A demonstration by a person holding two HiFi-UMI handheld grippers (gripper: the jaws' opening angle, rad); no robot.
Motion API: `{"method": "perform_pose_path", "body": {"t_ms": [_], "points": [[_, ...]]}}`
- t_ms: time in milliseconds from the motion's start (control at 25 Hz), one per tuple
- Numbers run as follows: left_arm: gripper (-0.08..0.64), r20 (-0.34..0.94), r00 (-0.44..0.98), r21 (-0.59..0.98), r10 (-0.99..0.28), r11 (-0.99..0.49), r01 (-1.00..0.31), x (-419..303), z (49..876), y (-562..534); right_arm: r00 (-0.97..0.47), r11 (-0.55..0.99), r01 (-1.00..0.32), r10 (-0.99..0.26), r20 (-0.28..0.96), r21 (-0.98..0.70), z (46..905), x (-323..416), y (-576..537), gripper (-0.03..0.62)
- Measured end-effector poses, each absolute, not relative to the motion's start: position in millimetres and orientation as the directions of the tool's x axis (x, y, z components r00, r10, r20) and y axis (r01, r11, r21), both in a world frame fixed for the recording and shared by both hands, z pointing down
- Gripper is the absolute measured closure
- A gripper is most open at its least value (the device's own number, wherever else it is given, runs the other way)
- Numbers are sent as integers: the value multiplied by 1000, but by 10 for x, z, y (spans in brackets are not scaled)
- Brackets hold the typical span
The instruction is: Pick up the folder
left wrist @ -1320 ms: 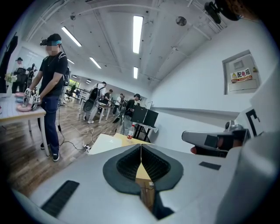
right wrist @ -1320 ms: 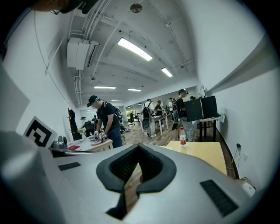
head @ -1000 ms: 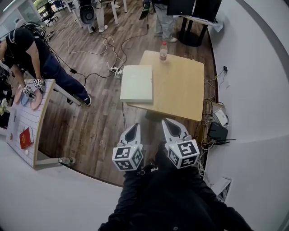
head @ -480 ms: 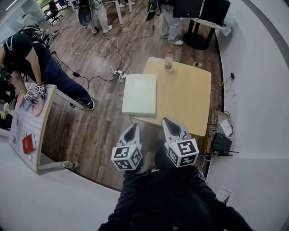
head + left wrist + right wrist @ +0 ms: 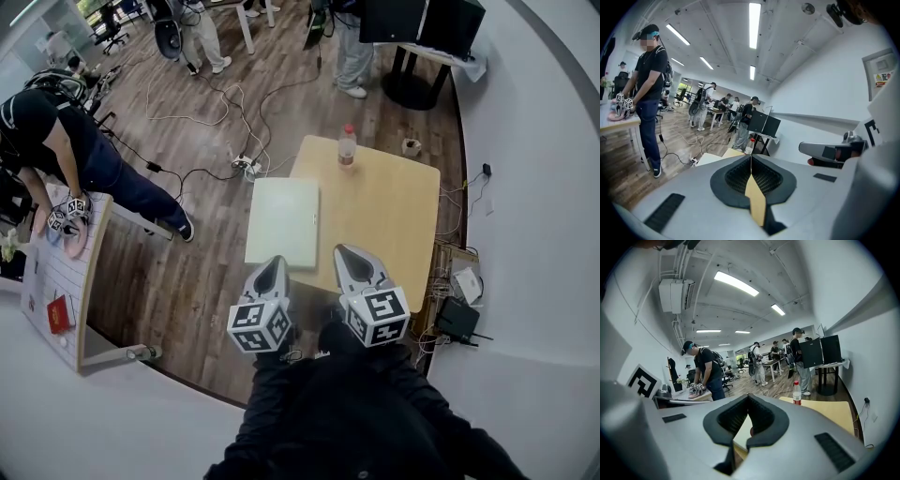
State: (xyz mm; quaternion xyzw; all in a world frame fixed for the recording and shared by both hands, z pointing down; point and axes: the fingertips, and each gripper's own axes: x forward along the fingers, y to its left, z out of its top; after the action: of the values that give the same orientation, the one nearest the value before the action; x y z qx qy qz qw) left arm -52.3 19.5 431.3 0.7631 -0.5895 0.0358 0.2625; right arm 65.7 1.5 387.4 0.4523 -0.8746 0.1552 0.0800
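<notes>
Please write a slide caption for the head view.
Left gripper and right gripper point toward a pale folder on a wooden table.

Head view looks steeply down; both gripper views face forward, sharing the table [image 5: 384, 216] and folder [image 5: 283, 222].

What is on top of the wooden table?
A pale green folder at its left edge and a red-capped plastic bottle farther back. Anything under the folder is hidden.

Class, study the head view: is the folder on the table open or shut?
Shut. The folder lies flat on the table as one pale rectangle; only its cover shows, no inner pages or spread leaf.
</notes>
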Motion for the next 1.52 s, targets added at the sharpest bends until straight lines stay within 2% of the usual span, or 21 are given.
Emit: {"method": "perform_pose_path", "body": {"t_ms": [680,1160,1520], "points": [[526,453,260,371,-853,-85,-925,-593,4642,-345,-612,556,-791,-715,339,-255,4157,716,-623,571],[526,509,258,388,-821,-49,-920,-1230,5167,-635,-562,499,-827,-732,386,-257,4423,530,-958,571],[525,590,295,413,-752,-33,-910,-1683,5835,-971,-500,440,-865,-718,484,-240,4977,254,-1366,571]]}}
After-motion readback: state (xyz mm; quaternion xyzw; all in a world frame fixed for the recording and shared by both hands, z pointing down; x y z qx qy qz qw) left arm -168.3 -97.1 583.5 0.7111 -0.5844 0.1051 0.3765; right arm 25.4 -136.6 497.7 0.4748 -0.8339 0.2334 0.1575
